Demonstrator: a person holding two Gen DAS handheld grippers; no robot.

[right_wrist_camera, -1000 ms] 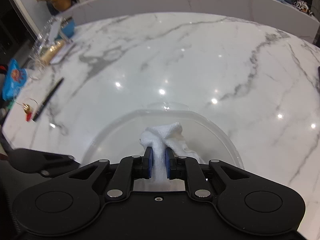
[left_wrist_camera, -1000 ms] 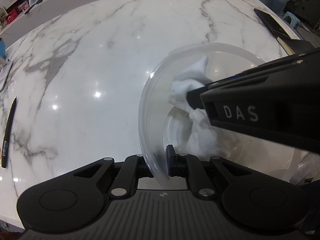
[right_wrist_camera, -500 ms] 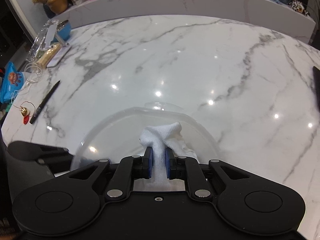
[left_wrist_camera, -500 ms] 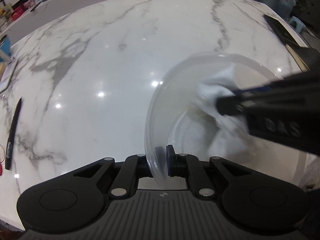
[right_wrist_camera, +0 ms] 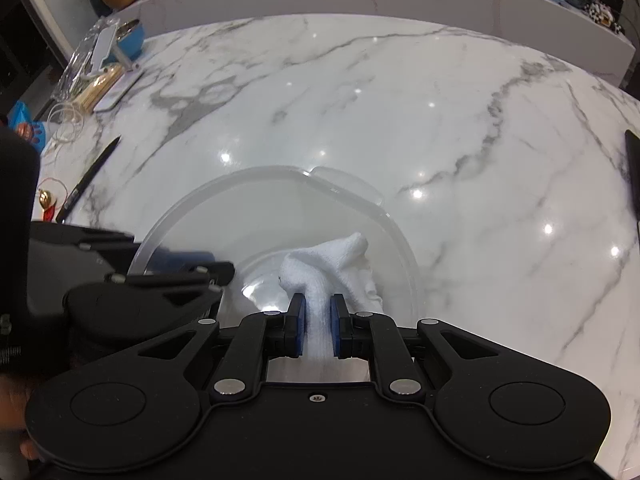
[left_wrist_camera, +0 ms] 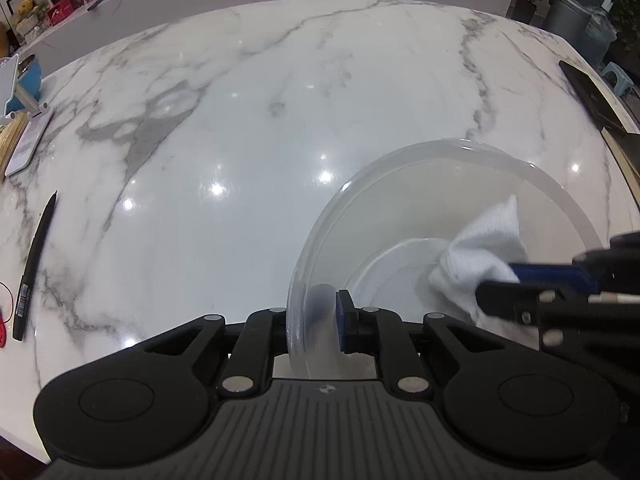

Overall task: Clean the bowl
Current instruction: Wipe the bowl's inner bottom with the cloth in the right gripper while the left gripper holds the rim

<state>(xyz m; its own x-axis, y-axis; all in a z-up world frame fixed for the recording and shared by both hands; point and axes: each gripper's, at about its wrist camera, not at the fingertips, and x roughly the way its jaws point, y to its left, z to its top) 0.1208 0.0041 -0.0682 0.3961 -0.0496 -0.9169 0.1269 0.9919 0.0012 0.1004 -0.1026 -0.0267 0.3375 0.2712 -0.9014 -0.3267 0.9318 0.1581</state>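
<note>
A clear plastic bowl (left_wrist_camera: 460, 184) sits tilted over the white marble table (left_wrist_camera: 240, 140). My left gripper (left_wrist_camera: 322, 320) is shut on the bowl's near rim, one finger inside and one outside. My right gripper (right_wrist_camera: 317, 320) is shut on a white cloth (right_wrist_camera: 332, 264) and presses it against the bowl's inside bottom. The bowl also shows in the right wrist view (right_wrist_camera: 248, 208), and the cloth in the left wrist view (left_wrist_camera: 484, 252), with the right gripper entering from the right.
A black pen (left_wrist_camera: 34, 264) lies at the table's left edge, near a red charm (right_wrist_camera: 46, 204). A phone on a stand (left_wrist_camera: 28, 136) and a blue bowl (right_wrist_camera: 132, 38) are at the far left. A dark flat object (left_wrist_camera: 588, 96) lies at the right edge.
The right gripper and cloth have slid across the bowl's inside, from its left wall toward the right and nearer side. The left gripper still holds the rim; the bowl shifted a little.
</note>
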